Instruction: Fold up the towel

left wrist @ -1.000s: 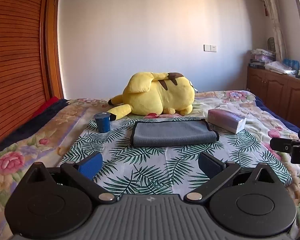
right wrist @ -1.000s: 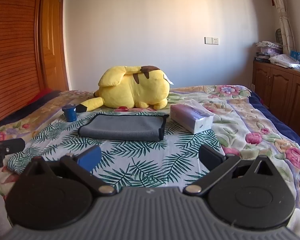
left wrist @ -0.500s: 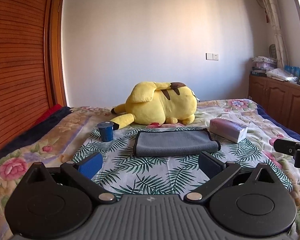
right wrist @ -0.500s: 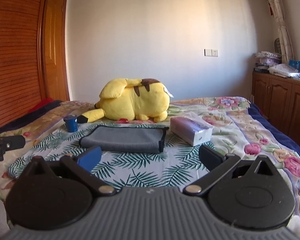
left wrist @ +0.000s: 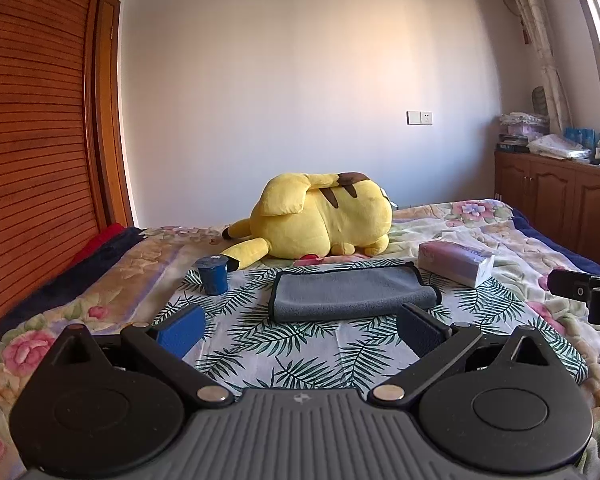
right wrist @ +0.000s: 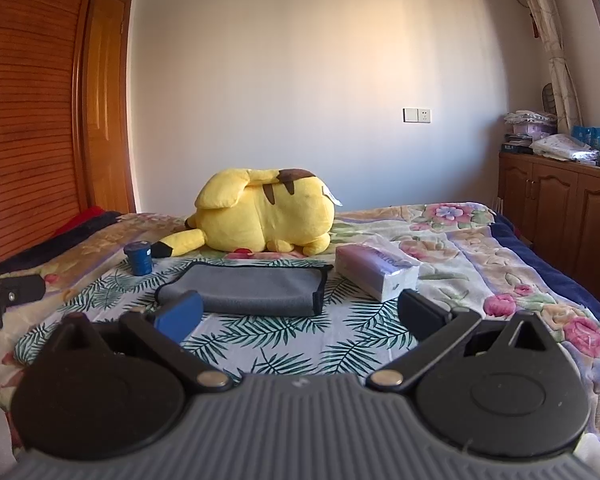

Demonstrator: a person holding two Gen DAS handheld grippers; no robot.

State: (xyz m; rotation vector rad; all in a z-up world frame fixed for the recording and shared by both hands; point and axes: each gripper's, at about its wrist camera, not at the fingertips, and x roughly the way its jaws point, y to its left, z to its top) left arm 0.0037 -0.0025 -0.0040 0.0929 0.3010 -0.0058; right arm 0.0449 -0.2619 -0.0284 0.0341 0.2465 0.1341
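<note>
- Towel [left wrist: 352, 294]: grey, dark-bound edge, lying folded in a flat oblong on the palm-leaf cloth [left wrist: 300, 344] spread over the bed [left wrist: 480, 216]. Near long side is a rounded fold; in the right wrist view the black binding runs down its right end [right wrist: 320, 288].
- From the left wrist view the towel sits at 12 o'clock, beyond the fingertips, touching neither gripper.
- Left gripper [left wrist: 300, 324]: fingers spread wide, nothing between them, held above the cloth short of the towel.
- Right gripper [right wrist: 296, 314]: fingers likewise wide apart and empty; its blue left pad [right wrist: 180, 314] overlaps the towel's near-left corner in the picture, contact not determinable.
- Yellow plush toy [left wrist: 324, 216] lies just behind the towel at 12 o'clock.
- Blue cup [left wrist: 213, 276] at the towel's 10 o'clock, apart from it.
- Tissue pack [left wrist: 456, 262] at the towel's 2 o'clock, near its right end.
</note>
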